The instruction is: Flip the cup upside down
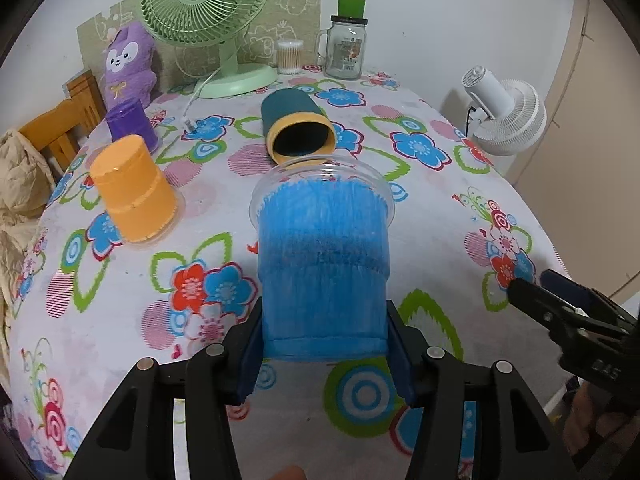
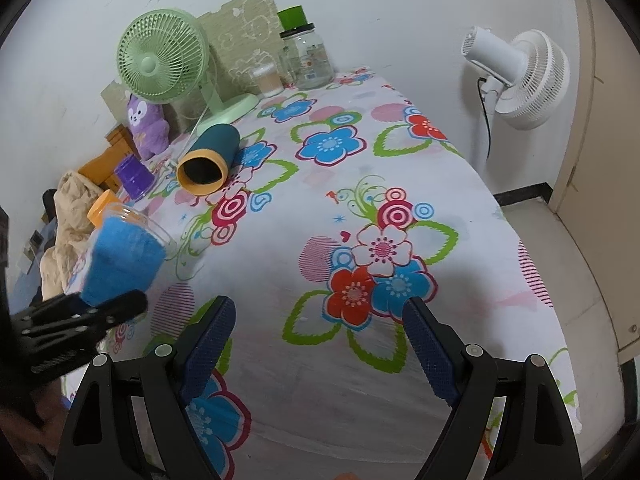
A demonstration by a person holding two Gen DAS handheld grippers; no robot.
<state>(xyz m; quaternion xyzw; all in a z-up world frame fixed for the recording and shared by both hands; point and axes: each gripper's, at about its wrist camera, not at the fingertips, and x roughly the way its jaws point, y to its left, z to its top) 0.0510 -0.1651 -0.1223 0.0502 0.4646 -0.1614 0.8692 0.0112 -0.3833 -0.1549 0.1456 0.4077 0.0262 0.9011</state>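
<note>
Blue cup [image 1: 324,264] sits clamped near its base in the left claw [image 1: 325,354]; right claw [image 2: 318,344] gapes wide, empty.

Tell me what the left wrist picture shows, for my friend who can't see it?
The left tongs grip a blue cup by its base, clear rim pointing away over a flowery tablecloth. Behind it a teal cup lies on its side, and an orange cup and a purple cup stand upside down.

Bare table [image 2: 304,208] lies ahead of my right fingers [image 2: 428,344]; the lying teal cup [image 1: 296,128] and orange cup [image 1: 132,192] crowd my left.
</note>
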